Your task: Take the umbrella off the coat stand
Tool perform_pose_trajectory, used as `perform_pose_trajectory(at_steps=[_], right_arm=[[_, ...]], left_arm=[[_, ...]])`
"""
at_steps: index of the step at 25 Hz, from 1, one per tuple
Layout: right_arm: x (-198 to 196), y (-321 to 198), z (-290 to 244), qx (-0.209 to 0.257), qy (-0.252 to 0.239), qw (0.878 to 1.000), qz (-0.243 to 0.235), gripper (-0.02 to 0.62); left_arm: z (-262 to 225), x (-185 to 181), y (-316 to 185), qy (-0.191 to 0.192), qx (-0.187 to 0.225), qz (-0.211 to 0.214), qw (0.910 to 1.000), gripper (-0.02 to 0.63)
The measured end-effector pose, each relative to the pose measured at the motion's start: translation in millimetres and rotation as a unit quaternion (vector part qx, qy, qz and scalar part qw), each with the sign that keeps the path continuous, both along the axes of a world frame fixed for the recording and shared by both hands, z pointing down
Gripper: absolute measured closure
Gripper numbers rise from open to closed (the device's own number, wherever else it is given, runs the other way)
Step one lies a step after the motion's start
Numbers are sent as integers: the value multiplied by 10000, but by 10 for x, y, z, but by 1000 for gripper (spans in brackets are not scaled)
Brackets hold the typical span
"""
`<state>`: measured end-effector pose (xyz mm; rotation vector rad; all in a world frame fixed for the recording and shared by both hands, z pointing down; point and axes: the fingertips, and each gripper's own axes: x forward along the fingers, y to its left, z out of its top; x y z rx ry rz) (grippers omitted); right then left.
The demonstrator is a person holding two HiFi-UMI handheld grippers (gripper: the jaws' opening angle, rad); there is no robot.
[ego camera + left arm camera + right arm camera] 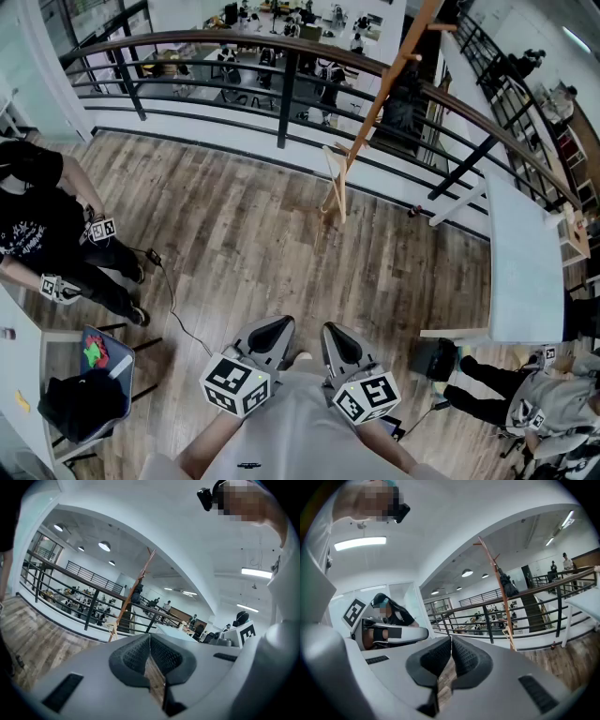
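Wooden coat stand [380, 98] with the dark umbrella [506, 586] stands well beyond your left gripper [273, 328] and right gripper [336, 332], both closed, empty.

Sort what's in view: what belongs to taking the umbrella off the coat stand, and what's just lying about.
For the job:
coat stand
dark umbrella hanging on it
left tongs and right tongs, both shut and empty

Lying about:
white table
black bag on the floor beside it
cable on the floor
chair with a dark bundle
railing
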<state>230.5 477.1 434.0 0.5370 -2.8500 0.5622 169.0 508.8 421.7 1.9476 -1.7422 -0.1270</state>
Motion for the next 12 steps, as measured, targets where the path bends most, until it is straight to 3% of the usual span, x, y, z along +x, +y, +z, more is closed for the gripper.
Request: perform_pose_trajectory(at_steps=[5, 8, 10, 12], right_arm=[[262, -106, 2, -53, 99, 9999, 38, 560], [259, -152, 19, -120, 196, 9997, 67, 561], [150, -152, -50, -253, -138, 9996, 50, 561], [-12, -152, -224, -524, -791, 9955, -11, 560]], left_arm=[[-73, 315, -113, 122, -43, 60, 9999, 583], [-89, 324, -153, 85, -108, 86, 9999, 583], [-113, 207, -138, 33, -123, 66, 9999, 583], [-167, 27, -92, 15, -126, 14, 9999, 583]])
